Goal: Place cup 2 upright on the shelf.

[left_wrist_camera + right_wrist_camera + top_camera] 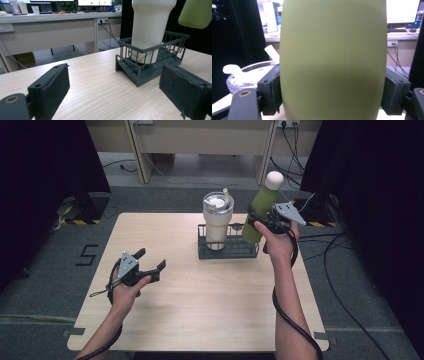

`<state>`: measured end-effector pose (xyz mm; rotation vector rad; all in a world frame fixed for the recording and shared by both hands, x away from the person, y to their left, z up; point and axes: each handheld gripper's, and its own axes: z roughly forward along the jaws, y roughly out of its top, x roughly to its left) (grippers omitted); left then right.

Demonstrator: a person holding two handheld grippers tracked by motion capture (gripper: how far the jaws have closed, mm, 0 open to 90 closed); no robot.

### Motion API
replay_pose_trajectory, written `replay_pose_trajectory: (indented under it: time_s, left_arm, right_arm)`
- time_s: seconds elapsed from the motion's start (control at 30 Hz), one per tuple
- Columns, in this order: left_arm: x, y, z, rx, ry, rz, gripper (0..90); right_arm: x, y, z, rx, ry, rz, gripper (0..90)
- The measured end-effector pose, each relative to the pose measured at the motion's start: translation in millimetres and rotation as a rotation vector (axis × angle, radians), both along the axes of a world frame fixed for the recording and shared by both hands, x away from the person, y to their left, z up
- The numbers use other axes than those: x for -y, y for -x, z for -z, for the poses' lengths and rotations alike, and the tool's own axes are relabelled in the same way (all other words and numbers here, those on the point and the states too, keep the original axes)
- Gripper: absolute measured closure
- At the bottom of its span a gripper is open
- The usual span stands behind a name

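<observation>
Right gripper (264,220) clamping green bottle (261,210) above rack's (227,251) right edge

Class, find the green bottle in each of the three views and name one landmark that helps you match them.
High view: green bottle upper right, held above the wire basket's right end.
Left gripper view: its base at the top right corner.
Right gripper view: centre, between the jaws.
Shared landmark: the cream tumbler.

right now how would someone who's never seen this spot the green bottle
On the wooden table, find the dark wire basket at the far edge. Above its right end, the right gripper holds the green bottle, unlike the cream tumbler standing inside.
</observation>
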<state>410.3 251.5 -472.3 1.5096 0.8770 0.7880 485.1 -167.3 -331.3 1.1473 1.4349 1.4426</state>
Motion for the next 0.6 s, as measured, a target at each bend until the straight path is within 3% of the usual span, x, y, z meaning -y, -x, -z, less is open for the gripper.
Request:
replay_pose_trajectory:
  time_s: [0.6]
  left_arm:
    - [-2.8,-1.1,0.6,-0.023,0.014,-0.007,8.1]
  right_arm:
    - [-13.9,-17.2,-4.7,0.000,0.001,-0.010,21.6]
